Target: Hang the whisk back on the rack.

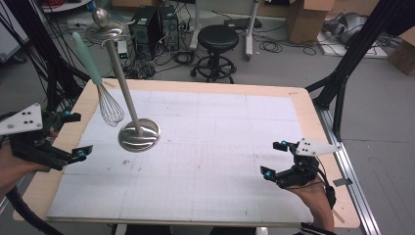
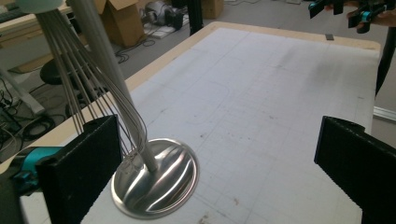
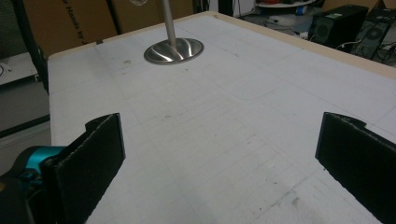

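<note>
White gridded desk (image 1: 205,161) carries a steel stand (image 1: 139,134) hanging a light, springy whisk (image 1: 110,105), best pinched by its teal handle; both hand-held grippers, left (image 1: 73,134) and right (image 1: 274,159), gape empty.

Lighting is even, diffuse and moderately bright; shadows on the table (image 1: 205,147) are faint. The polished stand base (image 2: 156,179) shows streaked glare, repeated in the right gripper view. Near jaws appear soft and out of focus. All pictures are slightly soft and low in detail.
</note>
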